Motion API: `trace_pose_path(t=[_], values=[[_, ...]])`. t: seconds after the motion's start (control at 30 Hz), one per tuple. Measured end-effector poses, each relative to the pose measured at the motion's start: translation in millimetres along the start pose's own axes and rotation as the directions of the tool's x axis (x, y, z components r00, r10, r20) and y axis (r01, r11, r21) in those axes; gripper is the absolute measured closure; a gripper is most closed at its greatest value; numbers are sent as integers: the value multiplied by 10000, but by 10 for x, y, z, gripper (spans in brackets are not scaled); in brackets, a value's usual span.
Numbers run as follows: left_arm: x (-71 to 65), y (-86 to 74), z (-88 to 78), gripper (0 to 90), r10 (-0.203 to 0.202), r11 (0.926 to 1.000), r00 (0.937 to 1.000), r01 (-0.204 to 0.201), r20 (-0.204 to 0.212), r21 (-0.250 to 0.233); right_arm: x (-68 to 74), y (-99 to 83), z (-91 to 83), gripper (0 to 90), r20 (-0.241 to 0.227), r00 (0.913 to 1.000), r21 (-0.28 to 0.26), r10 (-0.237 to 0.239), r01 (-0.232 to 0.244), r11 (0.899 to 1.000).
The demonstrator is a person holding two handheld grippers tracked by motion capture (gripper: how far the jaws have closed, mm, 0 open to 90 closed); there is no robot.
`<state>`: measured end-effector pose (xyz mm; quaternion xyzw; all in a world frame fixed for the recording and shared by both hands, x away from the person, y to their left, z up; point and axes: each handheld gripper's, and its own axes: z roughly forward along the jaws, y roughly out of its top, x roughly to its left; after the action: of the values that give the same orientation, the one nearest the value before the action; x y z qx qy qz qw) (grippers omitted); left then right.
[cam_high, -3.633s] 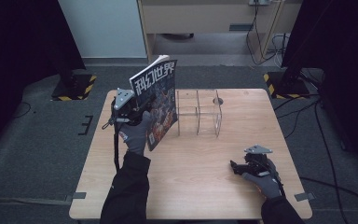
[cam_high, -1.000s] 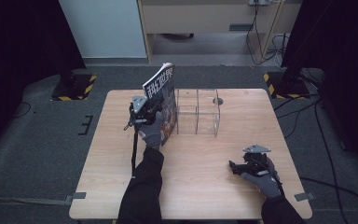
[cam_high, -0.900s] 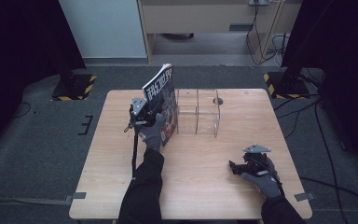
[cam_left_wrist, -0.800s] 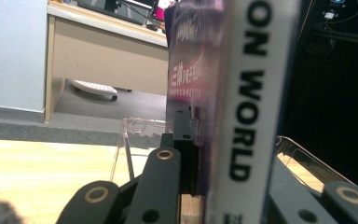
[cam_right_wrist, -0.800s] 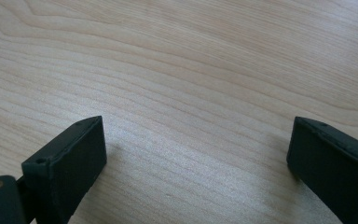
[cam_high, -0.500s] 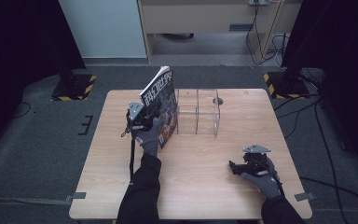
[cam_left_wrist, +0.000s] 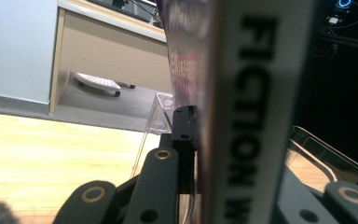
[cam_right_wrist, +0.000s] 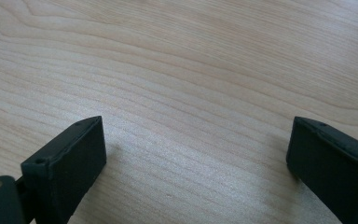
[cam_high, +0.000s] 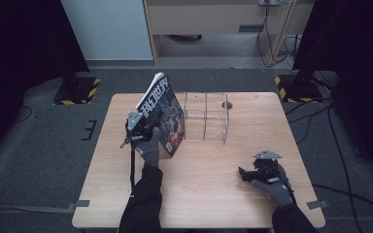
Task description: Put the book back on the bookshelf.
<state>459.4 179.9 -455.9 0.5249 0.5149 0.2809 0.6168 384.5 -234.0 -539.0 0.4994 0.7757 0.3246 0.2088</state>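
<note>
Left gripper (cam_high: 143, 130) clamps the upright magazine (cam_high: 162, 114) — right gripper (cam_high: 247, 174) rests wide apart.

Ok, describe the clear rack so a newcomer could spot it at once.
Start at the wooden table and look to its far edge, near the middle. There stands the rack, a see-through acrylic stand with upright dividers forming slots. Unlike the colourful magazine held on edge at its left side by the left gripper, it is colourless and you see the tabletop through it.
</note>
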Motion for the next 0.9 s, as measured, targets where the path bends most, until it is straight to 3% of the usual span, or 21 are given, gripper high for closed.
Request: trace_pose_path(t=[0.17, 0.33, 0.43, 0.67, 0.77, 0.9], values=[[17, -7, -49, 758, -39, 9998, 10000, 38, -35, -212, 2, 0, 0, 48, 9, 10000, 5, 22, -22, 10000], [4, 40, -122, 540, 303, 9979, 9993, -315, -221, -570, 3, 0, 0, 48, 13, 10000, 5, 30, -30, 10000], [-1, 58, -177, 408, 512, 9973, 9982, -527, -301, -511, 3, 1, 1, 47, 22, 10000, 5, 19, -19, 10000], [3, 160, -298, 238, 1240, 9923, 9920, -1239, -230, 45, 3, 2, 1, 47, 28, 10000, 5, 25, -25, 10000], [-14, 203, -343, 163, 1770, 9822, 9838, -1747, -275, 686, 4, 2, 2, 47, 35, 10000, 1, 27, -27, 10000], [-34, 263, -393, 151, 1614, 9809, 9869, -1613, 78, 1089, 5, 2, 2, 47, 43, 10000, 2, 37, -37, 10000]])
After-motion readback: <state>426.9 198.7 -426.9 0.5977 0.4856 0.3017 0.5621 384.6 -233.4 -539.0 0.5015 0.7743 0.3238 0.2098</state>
